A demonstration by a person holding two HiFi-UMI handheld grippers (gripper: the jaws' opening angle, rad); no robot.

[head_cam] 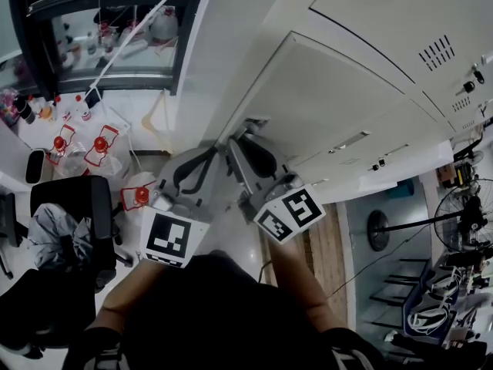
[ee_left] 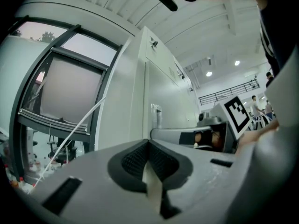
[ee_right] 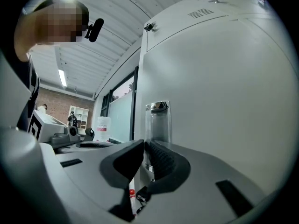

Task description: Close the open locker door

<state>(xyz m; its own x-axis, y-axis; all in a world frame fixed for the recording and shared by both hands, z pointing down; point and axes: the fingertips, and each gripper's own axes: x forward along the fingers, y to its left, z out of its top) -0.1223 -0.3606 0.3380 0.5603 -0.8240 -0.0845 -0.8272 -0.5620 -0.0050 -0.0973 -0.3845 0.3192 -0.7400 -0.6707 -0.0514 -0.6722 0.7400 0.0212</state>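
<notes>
White sheet-metal locker door (head_cam: 339,99) takes up the middle of the head view. It belongs to a bank of white lockers, with louvred vents (head_cam: 437,51) above and right of it. Both grey two-jaw grippers sit at the door's left edge. The right gripper (head_cam: 248,129) has its tips on the edge. The left gripper (head_cam: 209,154) is just left of it, off the door. Black-and-white marker cubes (head_cam: 290,213) sit at the grippers' rear ends, on the person's side. Clear bottles with red caps (head_cam: 98,146) and a black office chair (head_cam: 73,203) are well left of the door.

Left gripper view: the black ribbed pads meet at the tips, nothing between them. The door face runs away ahead and to the right. A small chrome pull handle (ee_left: 156,113) sits just inside the door's near edge, and the right gripper reaches in to it from the right. A dark-framed window (ee_left: 70,92) is left of the door.

Right gripper view: the door face fills the right side, its free edge vertical at centre. Jaws at a narrow gap, one pad either side of that edge, clamped on the handle's lower end. The handle's top sticks up above the pads. How far the door stands open: can't tell from any view.
</notes>
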